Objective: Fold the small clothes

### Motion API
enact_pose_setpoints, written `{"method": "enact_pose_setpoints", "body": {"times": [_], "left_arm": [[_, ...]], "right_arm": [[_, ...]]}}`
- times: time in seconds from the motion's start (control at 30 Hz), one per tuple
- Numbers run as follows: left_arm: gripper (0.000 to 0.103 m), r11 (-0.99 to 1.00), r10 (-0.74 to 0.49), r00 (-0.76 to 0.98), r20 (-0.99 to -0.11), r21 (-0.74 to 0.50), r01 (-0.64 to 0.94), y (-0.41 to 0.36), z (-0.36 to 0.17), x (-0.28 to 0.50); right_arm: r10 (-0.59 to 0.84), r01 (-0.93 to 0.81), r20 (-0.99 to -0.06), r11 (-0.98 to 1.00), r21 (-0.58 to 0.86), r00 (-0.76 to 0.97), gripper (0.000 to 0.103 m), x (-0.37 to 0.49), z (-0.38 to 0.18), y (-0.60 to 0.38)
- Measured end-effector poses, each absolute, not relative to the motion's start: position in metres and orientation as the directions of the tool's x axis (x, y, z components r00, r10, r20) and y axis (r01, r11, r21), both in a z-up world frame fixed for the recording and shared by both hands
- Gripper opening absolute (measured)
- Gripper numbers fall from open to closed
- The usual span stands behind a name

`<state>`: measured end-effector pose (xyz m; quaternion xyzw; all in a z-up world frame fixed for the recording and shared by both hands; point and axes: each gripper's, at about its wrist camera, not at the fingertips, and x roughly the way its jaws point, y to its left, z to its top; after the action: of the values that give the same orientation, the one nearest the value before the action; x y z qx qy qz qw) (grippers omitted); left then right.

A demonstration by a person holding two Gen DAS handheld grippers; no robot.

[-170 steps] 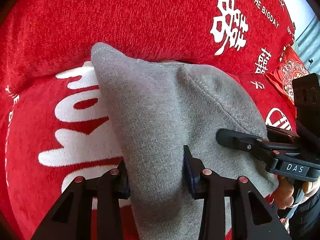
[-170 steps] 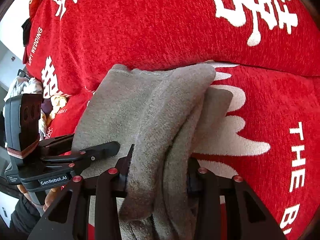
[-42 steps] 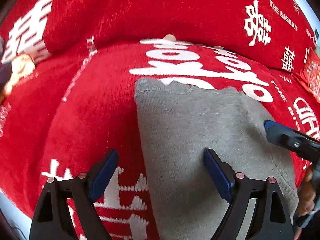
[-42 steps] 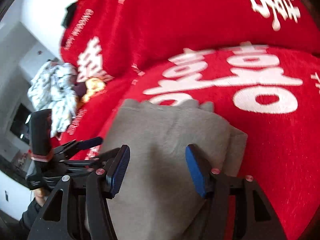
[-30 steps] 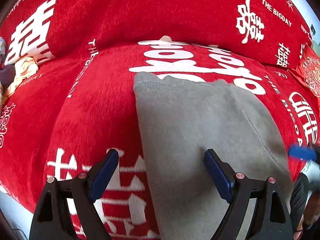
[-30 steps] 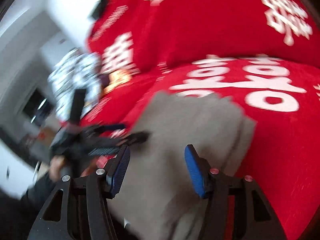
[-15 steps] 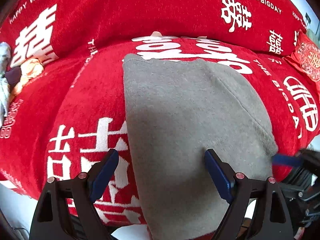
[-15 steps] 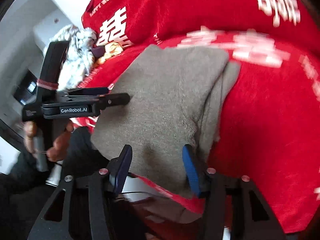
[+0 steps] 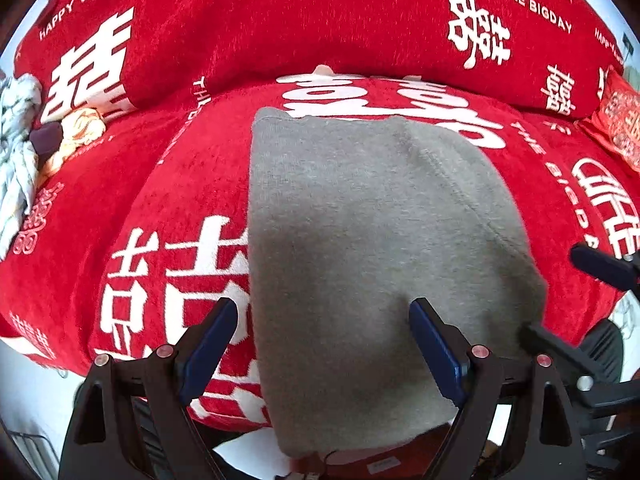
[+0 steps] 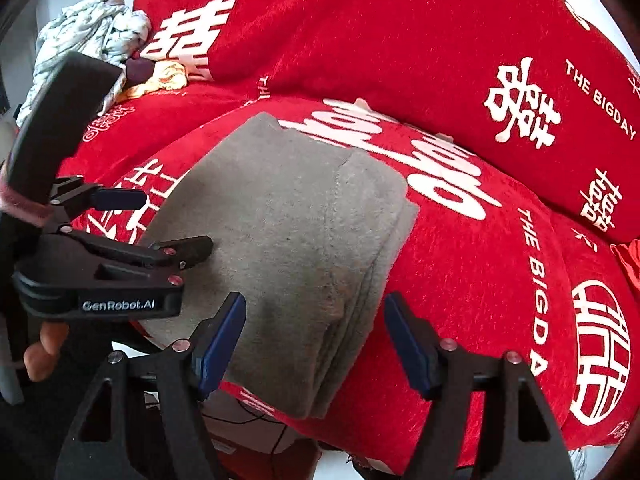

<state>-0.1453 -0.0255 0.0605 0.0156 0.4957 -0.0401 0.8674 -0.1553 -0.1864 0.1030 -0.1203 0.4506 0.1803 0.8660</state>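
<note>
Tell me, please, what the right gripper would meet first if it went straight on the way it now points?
Most likely the folded grey garment. The right gripper is open, and the garment's layered right edge lies straight ahead between its fingers, on the red cover. How far ahead is hard to judge through the fisheye lens.

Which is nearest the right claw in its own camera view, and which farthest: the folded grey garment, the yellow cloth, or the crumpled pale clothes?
1. Folded grey garment: lying just ahead of the right claw.
2. Yellow cloth: far off, upper left, on the red sofa cover.
3. Crumpled pale clothes: farthest, beyond it in the top-left corner.
</note>
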Motion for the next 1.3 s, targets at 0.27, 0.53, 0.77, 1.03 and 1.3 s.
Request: {"method": "enact_pose_setpoints", "body": {"times": [0.27, 0.53, 0.77, 1.03, 1.3], "left_arm": [[0.088, 0.997, -0.045, 0.483, -0.875, -0.012, 0.071, -0.028, 0.056, -0.148], [0.088, 0.999, -0.033, 0.506, -0.862, -0.015, 0.040, -0.021, 0.057, -0.149], [0.088, 0.999, -0.021, 0.497, -0.867, -0.002, 0.037, -0.021, 0.056, -0.148], [0.088, 0.999, -0.018, 0.496, -0.868, 0.000, 0.036, -0.023, 0.054, -0.149], [0.088, 0.999, -0.026, 0.486, -0.873, -0.012, 0.032, -0.020, 0.052, -0.148]], "right_arm": [[0.183, -0.405, -0.827, 0.913, -0.058, 0.531, 0.074, -0.156, 0.101, -0.183], [0.179, -0.405, -0.835, 0.913, -0.057, 0.521, 0.074, -0.156, 0.098, -0.180], [0.174, -0.413, -0.839, 0.908, -0.065, 0.516, 0.074, -0.156, 0.097, -0.175], [0.166, -0.414, -0.840, 0.907, -0.076, 0.516, 0.074, -0.156, 0.097, -0.173], [0.166, -0.412, -0.837, 0.908, -0.077, 0.521, 0.074, -0.156, 0.099, -0.173]]}}
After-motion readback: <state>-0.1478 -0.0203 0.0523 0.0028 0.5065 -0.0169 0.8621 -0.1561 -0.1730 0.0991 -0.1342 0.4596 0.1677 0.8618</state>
